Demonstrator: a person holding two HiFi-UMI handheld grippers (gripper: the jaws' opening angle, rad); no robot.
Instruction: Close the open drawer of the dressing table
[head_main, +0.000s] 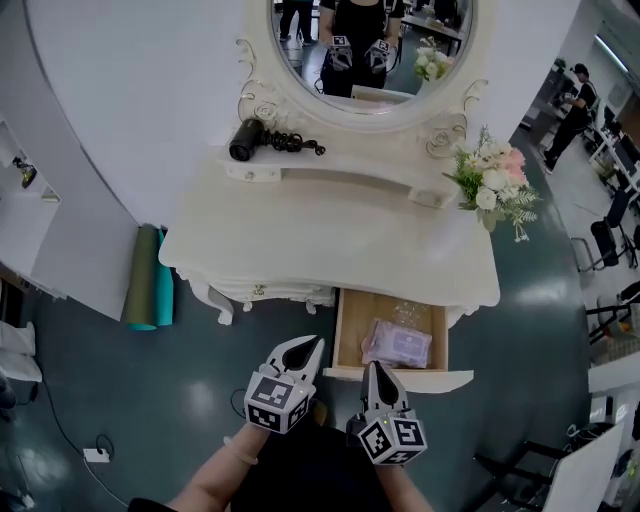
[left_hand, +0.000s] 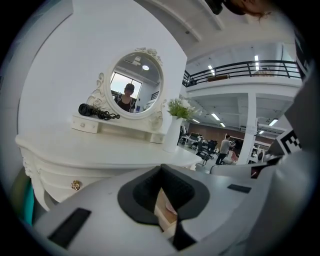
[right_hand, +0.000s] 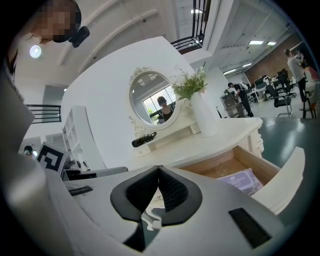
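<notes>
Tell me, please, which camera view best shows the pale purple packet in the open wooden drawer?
The head view: it looks straight down on the whole pale purple packet in the open wooden drawer. The right gripper view shows it obliquely; the left, hardly at all.

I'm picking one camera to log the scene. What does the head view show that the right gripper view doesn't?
Only the head view: green and teal rolls beside the dressing table, and the closed drawer's brass knob. Only the right gripper view: a black balcony railing. Both: the open drawer holding a purple packet, the mirror, the hair dryer and the flowers.
</notes>
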